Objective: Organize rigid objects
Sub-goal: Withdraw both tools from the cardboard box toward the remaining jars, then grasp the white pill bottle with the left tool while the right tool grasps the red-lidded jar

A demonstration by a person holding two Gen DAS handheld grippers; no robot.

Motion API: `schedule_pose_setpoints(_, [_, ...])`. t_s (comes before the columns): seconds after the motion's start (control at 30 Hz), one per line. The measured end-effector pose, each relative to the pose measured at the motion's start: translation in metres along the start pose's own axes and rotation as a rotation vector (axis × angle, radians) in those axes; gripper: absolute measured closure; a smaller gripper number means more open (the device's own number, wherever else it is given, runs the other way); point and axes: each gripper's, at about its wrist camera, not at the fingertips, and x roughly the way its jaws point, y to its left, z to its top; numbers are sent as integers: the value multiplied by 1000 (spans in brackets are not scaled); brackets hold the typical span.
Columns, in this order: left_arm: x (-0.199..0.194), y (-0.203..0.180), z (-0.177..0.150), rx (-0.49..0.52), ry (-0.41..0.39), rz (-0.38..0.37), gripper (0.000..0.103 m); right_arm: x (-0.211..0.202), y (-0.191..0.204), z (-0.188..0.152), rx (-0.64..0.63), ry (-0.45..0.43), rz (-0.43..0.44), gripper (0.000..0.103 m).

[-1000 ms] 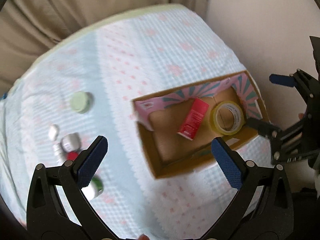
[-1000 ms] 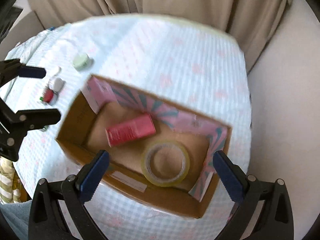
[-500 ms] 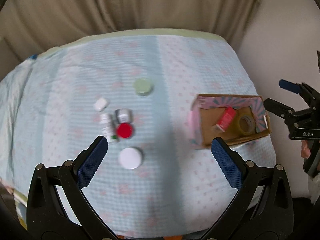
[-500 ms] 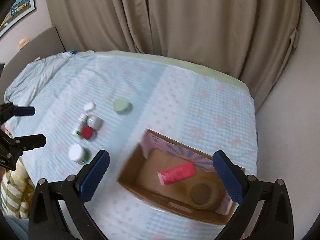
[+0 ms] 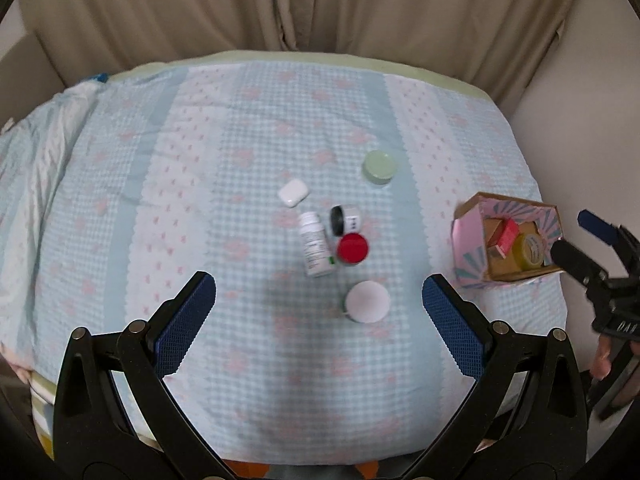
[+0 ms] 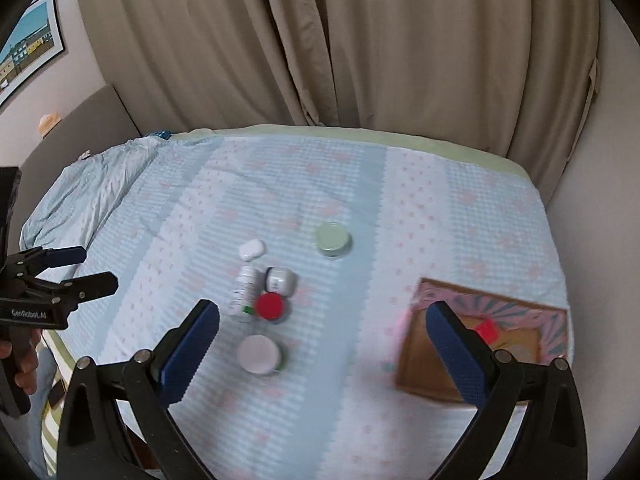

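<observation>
Both claws gape wide and hold nothing: the left claw (image 5: 319, 312) and right claw (image 6: 322, 344) frame the jars at centre frame on the bed (image 5: 200, 168). White-lidded jar (image 5: 367, 302) lies nearest; red-lidded jar (image 5: 352, 249) just above; cardboard box (image 5: 506, 248) at right.

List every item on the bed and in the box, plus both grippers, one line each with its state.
left gripper: jaws open, empty
right gripper: jaws open, empty
cardboard box: open, flaps up
red carton: inside box
tape roll: inside box
white bottle: lying on its side
small silver jar: tipped on its side
red-lidded jar: upright, lidded
white-lidded jar: upright, lidded
green jar: upright, lidded
white case: closed
</observation>
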Motion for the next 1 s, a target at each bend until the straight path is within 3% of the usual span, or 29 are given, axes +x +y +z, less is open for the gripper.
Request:
schedule_pose_setpoints(0.2, [52, 43, 10, 38, 102, -42, 0, 40, 50, -9, 60, 26, -43, 0])
schedule_pose_setpoints(0.37, [103, 55, 18, 52, 183, -70, 0, 78, 70, -20, 107, 65, -63, 0])
schedule_pose_setpoints(0.63, [199, 47, 29, 74, 282, -95, 0, 156, 75, -41, 26, 168, -85, 0])
schedule_pose_setpoints(0.9, [295, 29, 33, 16, 390, -89, 2, 238, 60, -57, -59, 249, -119, 0])
schedule_pose_setpoints(1.0, [323, 21, 31, 19, 419, -76, 8, 263, 57, -64, -68, 271, -75, 0])
